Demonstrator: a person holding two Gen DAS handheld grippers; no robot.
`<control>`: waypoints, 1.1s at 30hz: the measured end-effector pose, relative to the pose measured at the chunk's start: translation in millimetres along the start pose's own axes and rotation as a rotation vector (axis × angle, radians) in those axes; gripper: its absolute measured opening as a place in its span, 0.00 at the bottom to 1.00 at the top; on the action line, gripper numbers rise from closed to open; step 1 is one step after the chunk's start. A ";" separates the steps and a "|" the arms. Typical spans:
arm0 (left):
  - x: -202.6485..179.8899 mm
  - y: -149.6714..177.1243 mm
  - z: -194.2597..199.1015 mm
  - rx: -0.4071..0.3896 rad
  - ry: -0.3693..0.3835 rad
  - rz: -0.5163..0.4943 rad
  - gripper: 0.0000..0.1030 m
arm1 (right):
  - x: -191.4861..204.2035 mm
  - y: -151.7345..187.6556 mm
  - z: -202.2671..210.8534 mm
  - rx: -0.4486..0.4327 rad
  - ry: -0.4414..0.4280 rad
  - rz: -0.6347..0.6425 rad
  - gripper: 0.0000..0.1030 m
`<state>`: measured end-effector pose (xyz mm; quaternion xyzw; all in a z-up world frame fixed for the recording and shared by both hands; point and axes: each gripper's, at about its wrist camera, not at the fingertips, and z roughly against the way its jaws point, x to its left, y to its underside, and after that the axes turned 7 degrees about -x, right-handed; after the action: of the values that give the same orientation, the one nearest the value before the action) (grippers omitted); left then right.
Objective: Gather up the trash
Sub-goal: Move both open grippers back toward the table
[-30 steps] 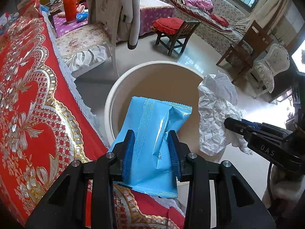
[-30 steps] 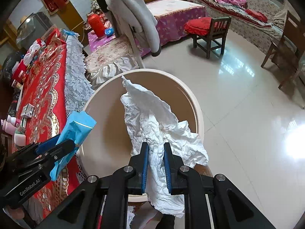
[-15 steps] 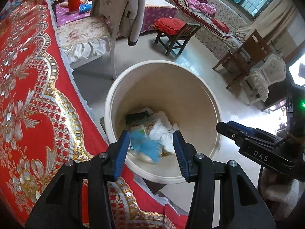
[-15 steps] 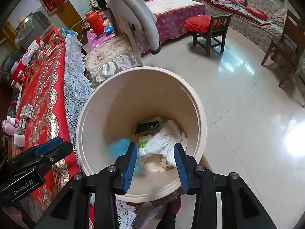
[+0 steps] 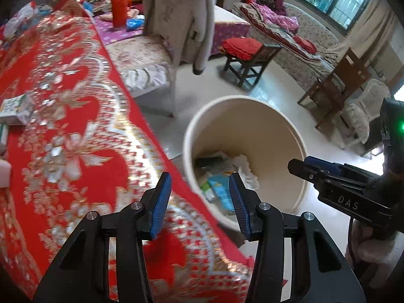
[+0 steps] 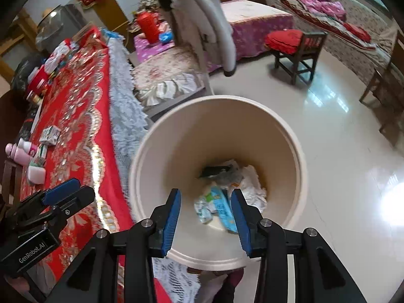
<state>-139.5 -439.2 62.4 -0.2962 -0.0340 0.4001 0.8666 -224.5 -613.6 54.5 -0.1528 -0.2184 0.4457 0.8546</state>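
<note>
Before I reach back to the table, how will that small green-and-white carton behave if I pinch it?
The carton looks boxy, so probably stiff. It's likely light. It lies flat on the tablecloth, so unlikely to roll.

The bin wall hides part of the blurred trash inside.

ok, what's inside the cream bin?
In the cream bin: a blue wrapper, crumpled white paper and a dark item. Anything beneath that pile is covered.

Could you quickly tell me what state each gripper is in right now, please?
Left gripper: open, holding nothing, above the red tablecloth's edge.
Right gripper: open, holding nothing, above the bin.
</note>
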 end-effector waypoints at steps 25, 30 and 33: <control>209.9 66.4 107.3 -0.102 -0.286 0.320 0.44 | 242.6 -3.4 -44.5 0.062 -0.268 0.328 0.42; 265.6 87.6 127.4 -0.100 -0.347 0.411 0.44 | 307.8 -4.8 -58.3 0.073 -0.337 0.377 0.42; 290.4 100.3 139.6 -0.105 -0.374 0.450 0.44 | 345.5 -10.8 -67.0 0.069 -0.375 0.390 0.42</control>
<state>-51.6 -113.4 71.2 -0.2621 -0.1472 0.6274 0.7183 -7.6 -337.8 83.9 -0.0775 -0.3241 0.6294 0.7020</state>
